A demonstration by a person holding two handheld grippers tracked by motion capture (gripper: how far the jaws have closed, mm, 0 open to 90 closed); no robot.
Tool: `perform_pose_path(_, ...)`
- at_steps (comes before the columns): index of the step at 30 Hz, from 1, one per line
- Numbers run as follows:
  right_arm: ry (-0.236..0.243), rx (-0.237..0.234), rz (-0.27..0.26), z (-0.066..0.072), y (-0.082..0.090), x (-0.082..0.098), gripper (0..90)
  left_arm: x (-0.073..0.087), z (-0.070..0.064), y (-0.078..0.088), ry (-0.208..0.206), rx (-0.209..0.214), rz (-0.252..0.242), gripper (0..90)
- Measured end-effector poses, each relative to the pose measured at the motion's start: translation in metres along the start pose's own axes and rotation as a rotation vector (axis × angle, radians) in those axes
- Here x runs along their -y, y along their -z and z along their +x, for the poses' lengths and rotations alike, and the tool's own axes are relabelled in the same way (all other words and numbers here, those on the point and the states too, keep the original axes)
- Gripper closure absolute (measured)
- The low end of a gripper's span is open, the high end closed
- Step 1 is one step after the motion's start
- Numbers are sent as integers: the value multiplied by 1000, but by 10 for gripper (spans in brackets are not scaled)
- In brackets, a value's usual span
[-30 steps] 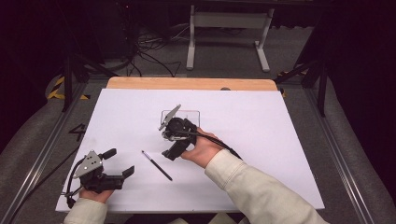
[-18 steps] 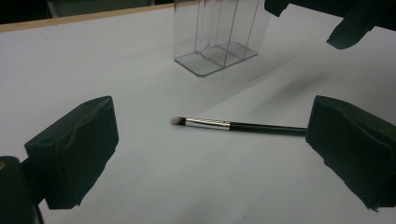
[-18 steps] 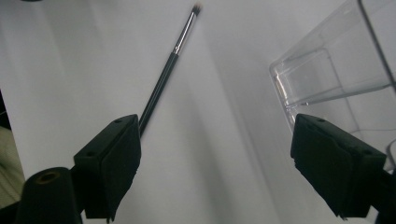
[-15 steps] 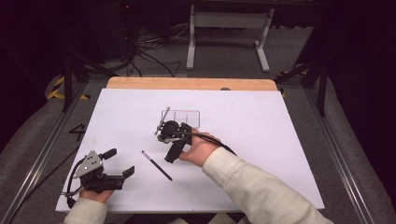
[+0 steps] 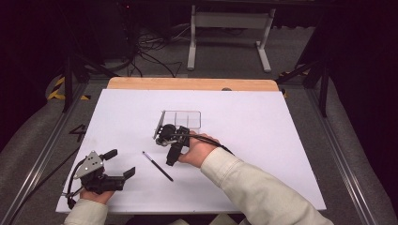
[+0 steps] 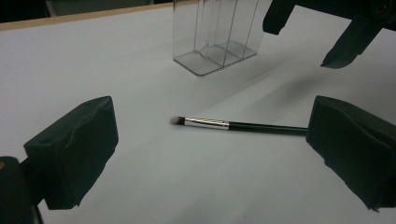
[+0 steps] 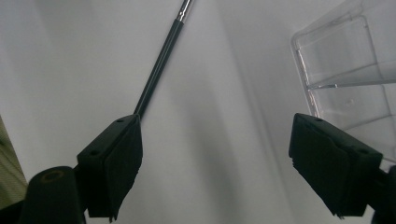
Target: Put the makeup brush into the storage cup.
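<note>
At the near left corner of the white table sheet (image 5: 263, 140), the left gripper (image 5: 123, 165) is held low in the person's left hand (image 5: 94, 194), with a grey three-cornered plate on top and its jaws spread wide apart, nothing between them. In the left gripper view the two black pads (image 6: 74, 149) are seen well apart, and between them, farther off on the sheet, a makeup brush (image 6: 233, 125) is seen lying flat, its pale bristle tip pointed to the left of that view and its silver ferrule followed by a black handle. In the high view the same brush (image 5: 157, 166) is found lying free on the sheet between the two grippers, nearer to the right one, untouched by either. Just to its right, the right gripper (image 5: 165, 136) is held in the person's right hand (image 5: 199, 149), a pale sleeve (image 5: 253, 187) reaching in from the bottom edge, and its jaws are open and empty. A clear plastic organiser (image 5: 182, 119) with upright dividers is seen standing on the sheet just beyond that gripper, near the middle of the table. In the right gripper view the organiser (image 7: 345, 79) is seen at the right, just beside one pad, while the brush handle is seen running up from behind the other pad. Beyond the sheet, a wooden table edge (image 5: 192, 84) is shown.
</note>
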State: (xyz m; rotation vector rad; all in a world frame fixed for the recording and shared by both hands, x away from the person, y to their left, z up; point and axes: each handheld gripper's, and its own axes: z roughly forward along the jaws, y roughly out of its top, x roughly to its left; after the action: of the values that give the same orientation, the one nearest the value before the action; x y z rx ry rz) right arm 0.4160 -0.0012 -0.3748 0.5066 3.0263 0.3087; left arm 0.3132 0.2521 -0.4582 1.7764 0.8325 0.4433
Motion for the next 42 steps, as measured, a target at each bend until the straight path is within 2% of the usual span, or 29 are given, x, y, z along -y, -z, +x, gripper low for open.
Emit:
perform_pose_path(23, 24, -57, -17, 13, -24, -21, 184, 0, 0, 0, 3, 4, -2, 30)
perform_pose_path(30, 27, -80, -14, 17, -33, -25, 218, 0, 0, 1, 3, 7, -4, 29)
perform_pose_path(42, 28, -67, -10, 22, -43, -29, 302, 0, 0, 0, -3, 1, 2, 32)
